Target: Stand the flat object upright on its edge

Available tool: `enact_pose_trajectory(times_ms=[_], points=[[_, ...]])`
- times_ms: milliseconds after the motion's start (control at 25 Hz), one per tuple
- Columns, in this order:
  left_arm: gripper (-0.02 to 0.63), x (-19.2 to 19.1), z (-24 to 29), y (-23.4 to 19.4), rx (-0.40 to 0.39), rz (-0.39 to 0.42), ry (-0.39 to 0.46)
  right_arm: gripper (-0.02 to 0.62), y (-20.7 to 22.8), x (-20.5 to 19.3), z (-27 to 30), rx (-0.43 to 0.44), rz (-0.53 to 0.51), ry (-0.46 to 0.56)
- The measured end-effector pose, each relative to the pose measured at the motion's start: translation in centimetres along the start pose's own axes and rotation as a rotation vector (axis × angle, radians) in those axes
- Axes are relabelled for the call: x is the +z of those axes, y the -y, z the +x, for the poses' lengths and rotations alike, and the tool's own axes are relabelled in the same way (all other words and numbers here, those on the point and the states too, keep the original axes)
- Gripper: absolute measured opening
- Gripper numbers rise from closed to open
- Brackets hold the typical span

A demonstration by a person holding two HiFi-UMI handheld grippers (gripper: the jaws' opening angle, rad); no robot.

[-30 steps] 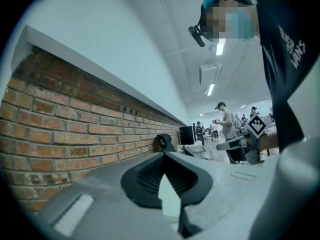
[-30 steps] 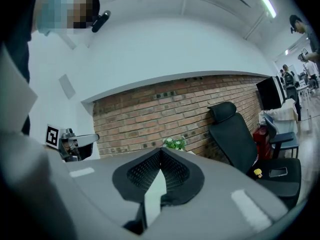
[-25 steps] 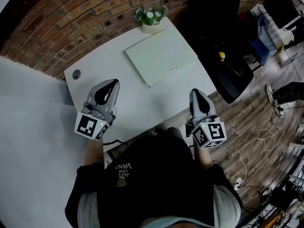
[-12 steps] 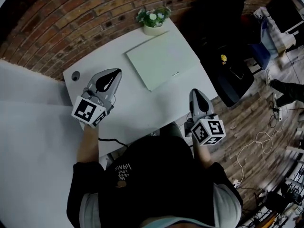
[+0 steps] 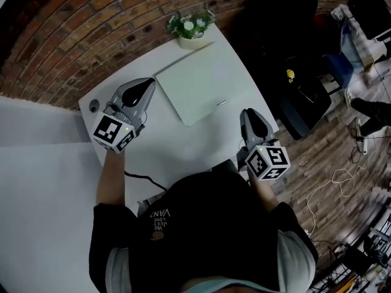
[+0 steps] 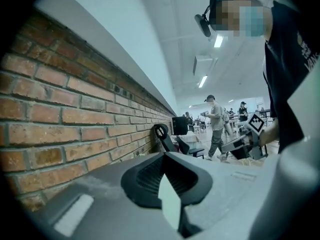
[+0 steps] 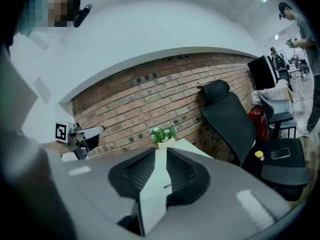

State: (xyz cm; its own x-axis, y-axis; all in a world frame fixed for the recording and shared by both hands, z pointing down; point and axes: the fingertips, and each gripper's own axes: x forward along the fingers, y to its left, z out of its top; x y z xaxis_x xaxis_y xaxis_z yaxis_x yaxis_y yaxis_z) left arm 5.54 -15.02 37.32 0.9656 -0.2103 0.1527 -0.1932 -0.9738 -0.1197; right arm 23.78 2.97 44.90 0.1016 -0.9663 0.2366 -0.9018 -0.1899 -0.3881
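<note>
White table [image 5: 183, 142], one pale flat object [image 5: 194, 89], one potted plant [image 5: 190, 28], left claw [image 5: 142, 85] pressed together, right claw [image 5: 247, 115] opening, empty.

Rough brick wall [image 5: 73, 32] — smooth matt table [image 5: 183, 142] and flat object [image 5: 195, 84].

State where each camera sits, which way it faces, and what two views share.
Head view: on the person's head, steeply down on the table, flat object, left gripper and right gripper; the torso shows.
Left gripper view: on the left gripper, along its shut jaws beside the brick wall; the torso shows at right.
Right gripper view: on the right gripper, along its opening, empty jaws toward the potted plant; the torso at left.
Shared: the potted plant, in head and right gripper views.
</note>
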Motion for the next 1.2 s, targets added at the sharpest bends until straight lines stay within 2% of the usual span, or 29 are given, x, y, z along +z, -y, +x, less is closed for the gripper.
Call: enact_pose_trajectory(times_ms=[80,320,400,480,680,840,1000,1200], points=[[0.000,-0.2,1.3,-0.5,-0.009,0.001,-0.012,0.085,0.7,-0.1,0.8,-0.004,0.019,-0.017],[0.008,-1.5,4.9,-2.1,-0.047,-0.004,-0.104,0.103,2.2,-1.0,2.8,0.005,0.071,-0.073],[0.015,-2.0,6.1,-2.6,-0.063,-0.013,-0.134,0.131,2.5,-1.5,3.4,0.005,0.084,-0.096],[0.037,-2.6,7.2,-3.0,-0.085,-0.018,-0.166,0.142,2.9,-2.0,4.0,0.002,0.106,-0.119],[0.124,-4.8,10.4,-2.8,-0.164,-0.032,-0.256,0.220,4.4,-3.1,5.2,-0.023,0.188,-0.152],[0.203,-6.9,12.6,-2.4,-0.233,-0.072,-0.322,0.242,5.1,-3.7,6.0,-0.027,0.215,-0.173],[0.272,-8.7,14.4,-2.9,-0.261,-0.086,-0.395,0.246,5.7,-4.1,6.5,-0.028,0.239,-0.186],[0.333,-11.3,16.3,-3.8,-0.286,-0.140,-0.474,0.300,6.5,-4.9,7.5,-0.035,0.278,-0.212]])
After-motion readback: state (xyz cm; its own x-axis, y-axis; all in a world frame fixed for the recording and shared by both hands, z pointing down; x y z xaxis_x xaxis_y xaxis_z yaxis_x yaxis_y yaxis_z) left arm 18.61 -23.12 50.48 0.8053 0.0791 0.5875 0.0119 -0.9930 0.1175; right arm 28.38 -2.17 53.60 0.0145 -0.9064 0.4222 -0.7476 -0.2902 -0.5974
